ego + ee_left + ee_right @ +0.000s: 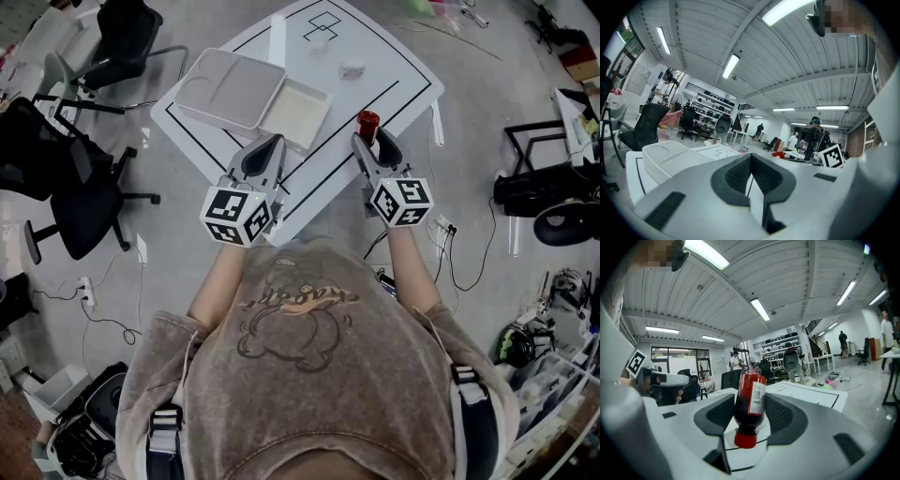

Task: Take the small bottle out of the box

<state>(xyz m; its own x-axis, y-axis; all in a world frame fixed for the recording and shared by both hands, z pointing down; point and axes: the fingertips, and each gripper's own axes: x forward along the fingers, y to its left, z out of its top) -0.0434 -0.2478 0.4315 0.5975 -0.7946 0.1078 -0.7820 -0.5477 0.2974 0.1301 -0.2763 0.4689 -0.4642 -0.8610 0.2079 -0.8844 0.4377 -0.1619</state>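
You are gripping the small bottle (pixel 750 397) in your right gripper (pixel 752 405), both pads pressing on its red, labelled body. It is hanging cap-down, the cap pointing back toward you, above the white table (pixel 398 86). It is already out of the box (pixel 316 92), which is lying open at about ten o'clock from the bottle. Your left gripper (pixel 751 160) is hovering with its jaws closed together and nothing between them. The main risk, as I judge it, is that the bottle is sitting on a round, smooth body. If you ease the squeeze or swing your wrist quickly, it could twist between the pads or slide out cap-first and roll off the near table edge. Because it is inverted, a loose cap could also leak, though I cannot tell how tightly it is screwed on. Setting it down as it is would put it on its narrow cap, where it would probably tip, so you may need to turn your wrist first. Around you, the lid (pixel 230 89) is lying beside the tray at ten o'clock, and a small pale object (pixel 352 68) is sitting at twelve o'clock, well clear of you. Office chairs (pixel 89 183) are standing at nine o'clock and cables (pixel 469 258) are trailing on the floor at four o'clock. Nothing is blocking the bare table directly ahead of the bottle.
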